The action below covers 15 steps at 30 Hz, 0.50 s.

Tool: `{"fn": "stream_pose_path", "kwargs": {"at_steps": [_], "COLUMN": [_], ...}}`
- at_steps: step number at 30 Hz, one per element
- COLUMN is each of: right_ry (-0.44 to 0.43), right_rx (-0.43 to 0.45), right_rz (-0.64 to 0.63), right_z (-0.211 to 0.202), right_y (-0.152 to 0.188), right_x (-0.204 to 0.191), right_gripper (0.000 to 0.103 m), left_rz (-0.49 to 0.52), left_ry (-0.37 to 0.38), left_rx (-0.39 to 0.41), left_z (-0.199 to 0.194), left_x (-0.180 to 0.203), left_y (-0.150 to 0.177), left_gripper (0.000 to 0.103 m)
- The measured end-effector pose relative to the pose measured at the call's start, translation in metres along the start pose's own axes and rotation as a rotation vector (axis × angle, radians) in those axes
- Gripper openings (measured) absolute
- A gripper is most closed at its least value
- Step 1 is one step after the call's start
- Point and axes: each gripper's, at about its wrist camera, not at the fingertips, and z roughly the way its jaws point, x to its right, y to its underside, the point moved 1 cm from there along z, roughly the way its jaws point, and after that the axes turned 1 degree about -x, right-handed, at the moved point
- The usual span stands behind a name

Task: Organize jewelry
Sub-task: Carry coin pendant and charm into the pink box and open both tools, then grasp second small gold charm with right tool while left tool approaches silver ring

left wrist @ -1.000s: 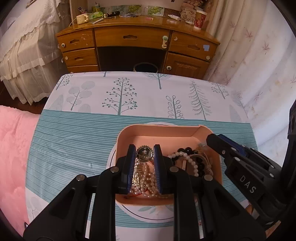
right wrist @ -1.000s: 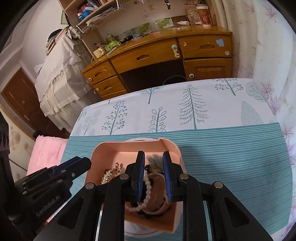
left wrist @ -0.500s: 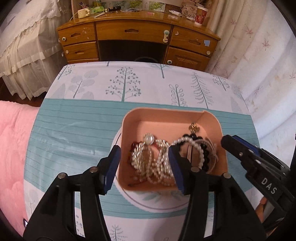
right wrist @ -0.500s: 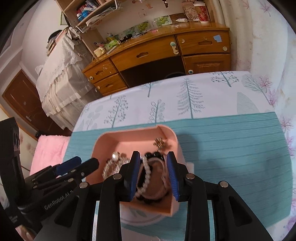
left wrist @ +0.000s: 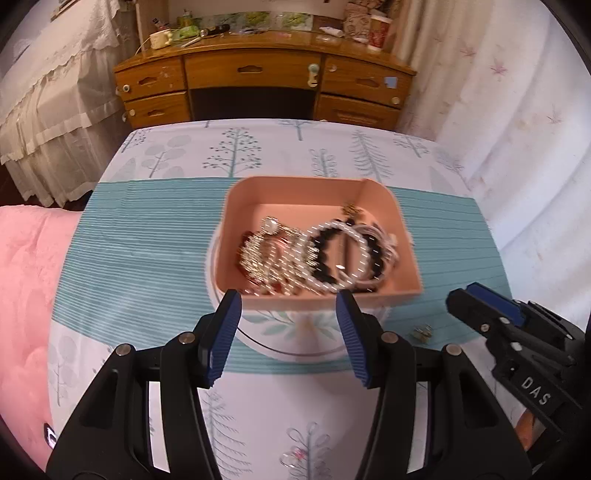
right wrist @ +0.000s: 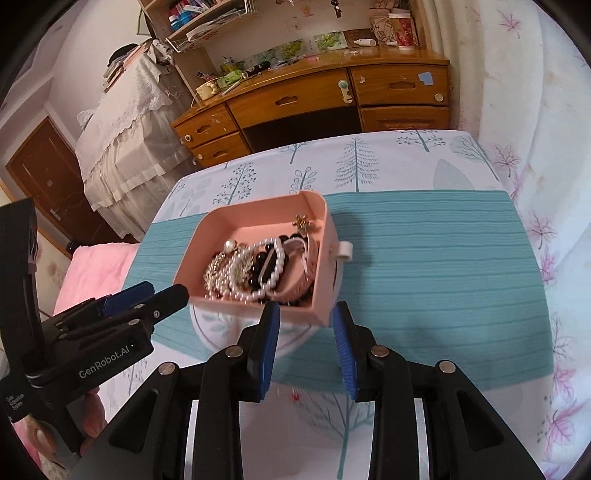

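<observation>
The left gripper [right wrist: 147,295], lettered "GenRobot.AI", hangs jaws apart and empty just off the near left corner of the pink tray [right wrist: 325,295]. The tray rests on a white plate [left wrist: 295,345] on the teal-striped tablecloth [right wrist: 424,277], heaped with a pearl bracelet [right wrist: 275,269] and black beads [left wrist: 327,254]. The right gripper [left wrist: 480,301], marked "DAS", is parted and empty before the tray's near wall, with bare cloth to its right.

Bedroom backdrop, cloth-covered table out front

A wooden desk [left wrist: 258,85] fills the top centre, paper cups [right wrist: 400,26] on its right end; a lace-draped bed [left wrist: 48,92] sits upper left, a pink blanket [left wrist: 26,295] at the left edge, a floral curtain [right wrist: 535,110] on the right, and a tree-print tablecloth [left wrist: 258,155] spreads across the middle.
</observation>
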Motion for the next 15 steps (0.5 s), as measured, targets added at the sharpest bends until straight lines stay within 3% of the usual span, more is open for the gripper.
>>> {"fn": "stream_pose_path", "kwargs": {"at_steps": [5,9,15], "right_ry": [-0.002,0.006,0.012], "right_rx": [0.003,-0.008,-0.098], "right_rz": [-0.001,0.005,0.064], "right_z": [-0.016,-0.017,0.008], "right_y": [0.018,0.026,0.033], "right_x": [0.005,0.011,0.033], "right_gripper": [0.030,0.030,0.030], "left_rz": [0.027,0.069,0.088], "left_ry": [0.034,0.010,0.003], "left_rx": [-0.004,-0.007,-0.082], "left_z": [-0.008,-0.007,0.013], "left_x": [0.021,0.035,0.041], "left_y": [0.017,0.030,0.045], "left_gripper": [0.050,0.050,0.050]}}
